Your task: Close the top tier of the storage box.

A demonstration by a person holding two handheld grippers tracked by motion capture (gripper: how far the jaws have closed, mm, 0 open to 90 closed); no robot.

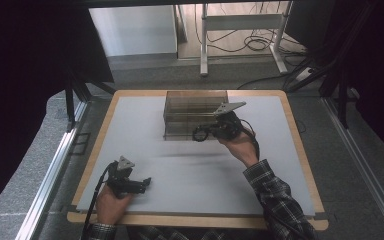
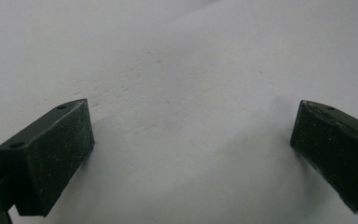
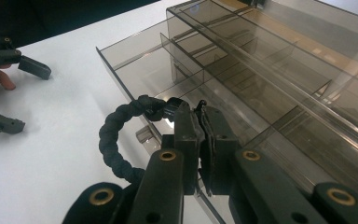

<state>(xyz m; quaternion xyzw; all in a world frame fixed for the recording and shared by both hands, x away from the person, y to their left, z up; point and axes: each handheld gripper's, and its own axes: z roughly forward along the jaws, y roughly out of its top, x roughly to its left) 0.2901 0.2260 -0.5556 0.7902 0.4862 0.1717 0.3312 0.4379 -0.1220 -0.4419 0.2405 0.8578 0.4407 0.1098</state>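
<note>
Your right gripper (image 3: 199, 121) is clenched on a black braided loop (image 3: 116, 135), something like a hair tie or a short cord ring. The jaws stand pressed together with one end of the loop pinched between them, and the rest of it curves out to the left in the right gripper view. In the high view you hold the right gripper (image 1: 211, 131) at the front edge of the smoky clear plastic organizer box (image 1: 190, 107), which stands at the far middle of the white table (image 1: 190, 175). The loop (image 1: 200, 134) hangs just before the front wall of the box, low over the table.

Your left gripper (image 2: 191, 135) is released: its two black jaws stand wide apart over bare table, with nothing between them. In the high view the left gripper (image 1: 142, 184) rests near the front left corner of the table, well apart from the box.

As I judge it, the work is to put the loop into one of the compartments of the box. The picking up is done, because the loop is firmly in the jaws and carried to the box. What is left is the placing itself: the loop is not yet over any compartment, it is outside the front wall. The compartments that I can see look empty, though the tinted walls make it hard to be sure. You will probably need to lift the loop over the front wall, choose a compartment and then let go.
</note>
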